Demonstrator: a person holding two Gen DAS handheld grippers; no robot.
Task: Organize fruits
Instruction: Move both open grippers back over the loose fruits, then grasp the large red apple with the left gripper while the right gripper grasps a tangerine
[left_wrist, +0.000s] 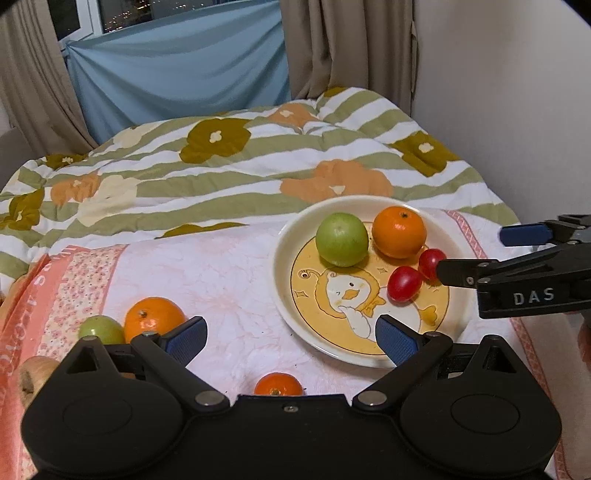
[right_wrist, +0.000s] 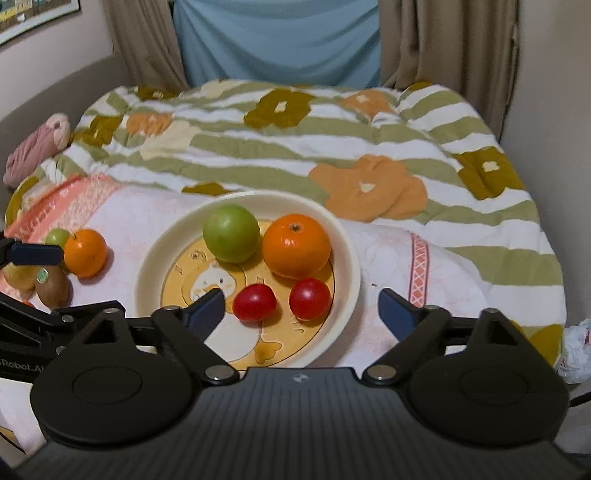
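A cream plate (left_wrist: 282, 273) (right_wrist: 147, 280) with a duck picture holds a green apple (left_wrist: 341, 240) (right_wrist: 231, 233), an orange (left_wrist: 399, 232) (right_wrist: 295, 245) and two red tomatoes (left_wrist: 404, 283) (right_wrist: 255, 302). My right gripper (right_wrist: 301, 306) stands open over the plate's near side, with the tomatoes lying free between its fingers. My left gripper (left_wrist: 291, 338) is open above the towel, left of the plate, and a small orange (left_wrist: 277, 384) lies below it. Off the plate to the left lie another orange (left_wrist: 153, 319) (right_wrist: 85, 253), a small green fruit (left_wrist: 101, 329) and a kiwi (right_wrist: 53, 286).
The fruit lies on a pink and white towel (left_wrist: 221, 266) spread over a striped flowered quilt (left_wrist: 221, 173) on a bed. A wall (left_wrist: 517, 110) runs along the right. Curtains and a blue cloth hang behind. Crumpled paper (right_wrist: 576, 350) sits at the right edge.
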